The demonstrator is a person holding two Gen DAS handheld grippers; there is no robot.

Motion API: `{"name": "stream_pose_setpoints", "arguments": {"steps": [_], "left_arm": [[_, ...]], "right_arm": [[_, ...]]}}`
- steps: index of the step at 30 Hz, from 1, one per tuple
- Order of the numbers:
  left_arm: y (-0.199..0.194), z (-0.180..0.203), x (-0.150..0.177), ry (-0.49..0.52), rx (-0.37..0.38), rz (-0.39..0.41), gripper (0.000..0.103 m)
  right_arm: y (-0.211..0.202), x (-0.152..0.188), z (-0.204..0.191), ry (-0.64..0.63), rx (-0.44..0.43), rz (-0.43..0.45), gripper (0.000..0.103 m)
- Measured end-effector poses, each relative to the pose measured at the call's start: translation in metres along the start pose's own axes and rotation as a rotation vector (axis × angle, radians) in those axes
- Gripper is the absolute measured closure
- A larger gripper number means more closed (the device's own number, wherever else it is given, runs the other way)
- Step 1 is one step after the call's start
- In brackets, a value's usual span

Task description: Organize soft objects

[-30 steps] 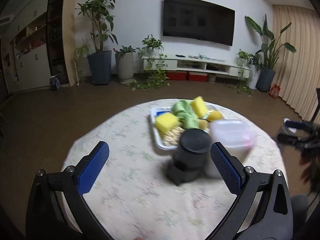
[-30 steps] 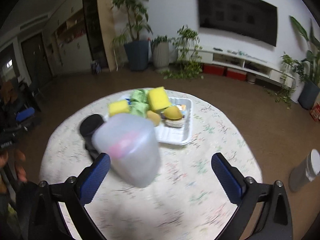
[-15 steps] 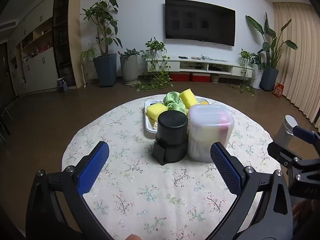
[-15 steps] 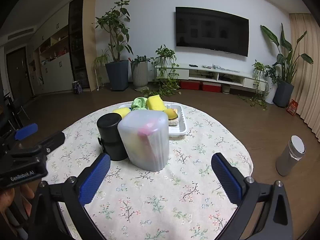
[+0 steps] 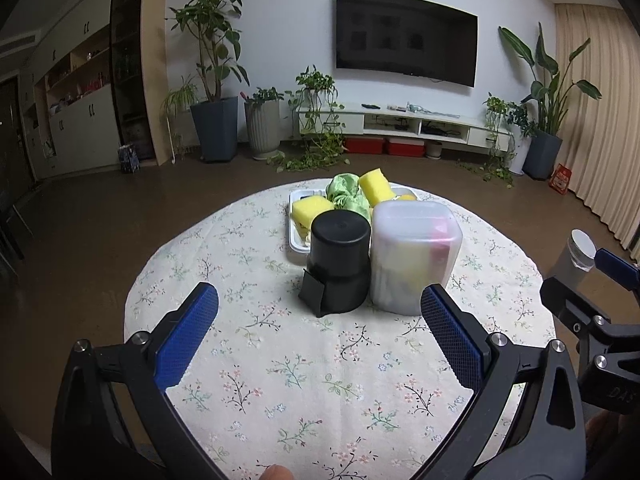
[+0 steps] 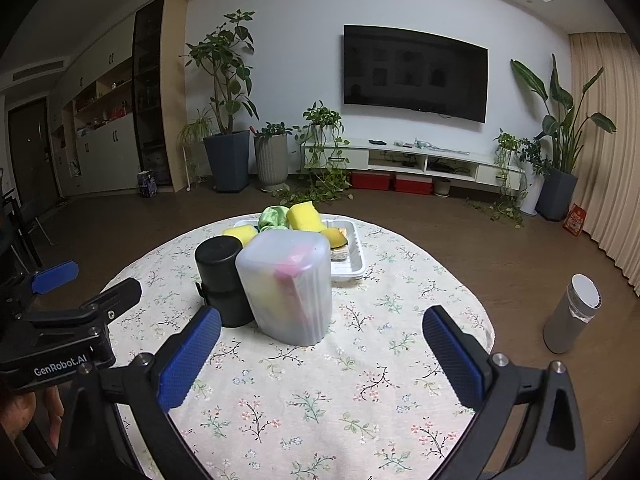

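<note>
A white tray (image 5: 294, 240) on the round floral table holds yellow sponges (image 5: 310, 209), a green cloth (image 5: 346, 194) and other soft things; it also shows in the right wrist view (image 6: 354, 266). In front stand a black container (image 5: 340, 266) and a frosted plastic box (image 5: 414, 254) with pink and yellow items inside, seen too in the right wrist view (image 6: 290, 284). My left gripper (image 5: 320, 320) is open and empty, short of both containers. My right gripper (image 6: 322, 344) is open and empty, just before the frosted box.
The table (image 5: 280, 360) has a floral cloth. A grey bottle (image 6: 572, 314) stands on the floor to the right. Potted plants, a TV and a low cabinet line the far wall.
Both grippers have pulled back and away from the containers, which now stand still on the table. Both stay open.
</note>
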State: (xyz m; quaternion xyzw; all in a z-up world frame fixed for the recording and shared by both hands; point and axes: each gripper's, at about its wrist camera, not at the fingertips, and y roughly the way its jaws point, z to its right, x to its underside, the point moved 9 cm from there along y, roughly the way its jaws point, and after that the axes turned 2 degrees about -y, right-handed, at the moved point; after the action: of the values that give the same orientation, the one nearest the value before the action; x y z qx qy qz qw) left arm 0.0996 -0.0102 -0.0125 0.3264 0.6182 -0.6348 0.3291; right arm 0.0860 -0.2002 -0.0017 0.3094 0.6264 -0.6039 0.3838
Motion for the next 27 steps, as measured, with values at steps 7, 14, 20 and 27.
{"name": "stream_pose_setpoints", "arguments": {"steps": [7,14,20,27], "left_arm": [[0.002,-0.002,0.003,0.015,-0.060,0.006,0.000],[0.005,-0.001,0.003,-0.007,-0.036,-0.005,0.000],[0.006,0.001,0.003,-0.035,-0.008,-0.003,0.000],[0.007,0.002,0.003,-0.033,-0.017,0.003,0.000]], "right_arm": [[0.002,0.003,0.002,0.002,0.016,-0.010,0.000],[0.006,0.005,0.003,0.014,0.029,-0.019,0.000],[0.008,0.006,0.002,0.016,0.036,-0.028,0.000],[0.012,0.008,0.001,0.023,0.042,-0.039,0.000]]}}
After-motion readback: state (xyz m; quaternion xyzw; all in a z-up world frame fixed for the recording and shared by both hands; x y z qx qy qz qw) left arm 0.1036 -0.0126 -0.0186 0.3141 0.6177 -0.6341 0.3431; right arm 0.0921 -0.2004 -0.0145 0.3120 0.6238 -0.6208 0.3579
